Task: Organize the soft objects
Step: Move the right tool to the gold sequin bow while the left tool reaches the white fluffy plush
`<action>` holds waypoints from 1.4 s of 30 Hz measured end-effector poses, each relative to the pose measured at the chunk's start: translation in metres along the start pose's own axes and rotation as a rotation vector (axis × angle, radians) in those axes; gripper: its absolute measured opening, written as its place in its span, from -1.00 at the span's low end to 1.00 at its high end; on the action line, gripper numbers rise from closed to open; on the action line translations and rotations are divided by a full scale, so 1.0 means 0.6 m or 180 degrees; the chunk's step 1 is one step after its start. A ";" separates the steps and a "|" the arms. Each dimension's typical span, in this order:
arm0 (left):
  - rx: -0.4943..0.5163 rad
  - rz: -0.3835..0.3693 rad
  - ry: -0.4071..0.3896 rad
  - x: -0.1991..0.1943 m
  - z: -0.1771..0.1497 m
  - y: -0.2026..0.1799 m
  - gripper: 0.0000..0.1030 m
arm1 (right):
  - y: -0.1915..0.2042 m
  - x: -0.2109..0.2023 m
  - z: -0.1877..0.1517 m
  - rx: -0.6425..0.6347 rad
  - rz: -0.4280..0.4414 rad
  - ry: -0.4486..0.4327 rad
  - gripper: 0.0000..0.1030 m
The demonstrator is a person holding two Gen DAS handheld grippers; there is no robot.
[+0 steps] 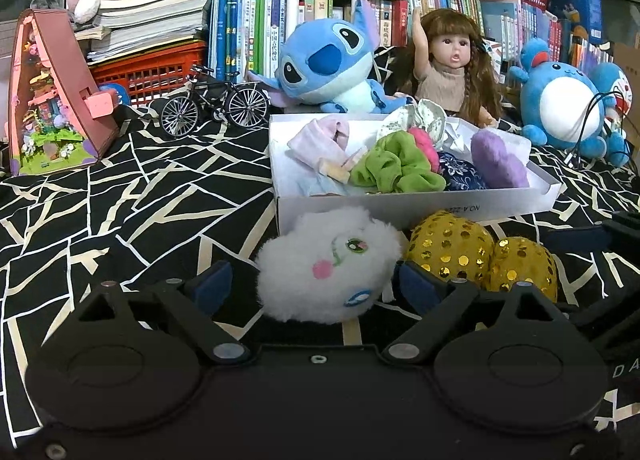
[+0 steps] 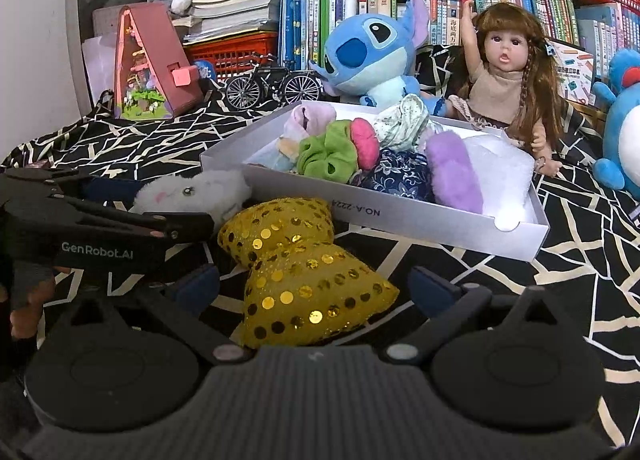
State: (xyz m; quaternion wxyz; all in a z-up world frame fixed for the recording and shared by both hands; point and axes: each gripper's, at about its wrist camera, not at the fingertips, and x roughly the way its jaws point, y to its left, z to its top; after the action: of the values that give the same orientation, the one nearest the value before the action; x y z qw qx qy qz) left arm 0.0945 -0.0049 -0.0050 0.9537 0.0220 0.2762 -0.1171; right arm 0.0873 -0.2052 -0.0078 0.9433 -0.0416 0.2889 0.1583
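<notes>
A white fluffy plush face (image 1: 328, 264) lies on the black patterned cloth in front of a white box (image 1: 400, 206). My left gripper (image 1: 316, 284) is open, its fingers on either side of the plush. A gold sequined bow (image 2: 304, 272) lies beside it. My right gripper (image 2: 316, 288) is open around the bow's near half. The bow also shows in the left wrist view (image 1: 480, 256). The plush also shows in the right wrist view (image 2: 192, 192). The white box (image 2: 400, 224) holds scrunchies: green (image 2: 328, 156), pink (image 2: 364, 140), purple (image 2: 456, 172) and others.
A Stitch plush (image 1: 328, 64), a doll (image 1: 452, 64) and a blue round plush (image 1: 560, 108) sit behind the box. A model bicycle (image 1: 216, 100) and a pink triangular house model (image 1: 52, 92) stand at the left. Books and red baskets line the back.
</notes>
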 end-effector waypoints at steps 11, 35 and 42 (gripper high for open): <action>-0.0014 -0.0045 0.0049 0.010 0.003 -0.003 0.75 | 0.004 0.011 0.006 -0.0087 0.0018 0.0052 1.00; -0.0173 -0.0246 0.0238 0.029 0.009 0.006 0.65 | 0.014 0.035 0.006 -0.0139 0.0058 0.0157 1.00; -0.0159 -0.0270 0.0230 0.028 0.007 0.006 0.59 | 0.015 0.038 0.004 -0.0146 0.0056 0.0181 1.00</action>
State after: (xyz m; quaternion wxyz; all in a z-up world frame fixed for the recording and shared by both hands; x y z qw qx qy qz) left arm 0.1112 -0.0055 -0.0101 0.9375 -0.0093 0.3139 -0.1495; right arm 0.1035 -0.1902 -0.0186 0.9320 -0.0651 0.3123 0.1720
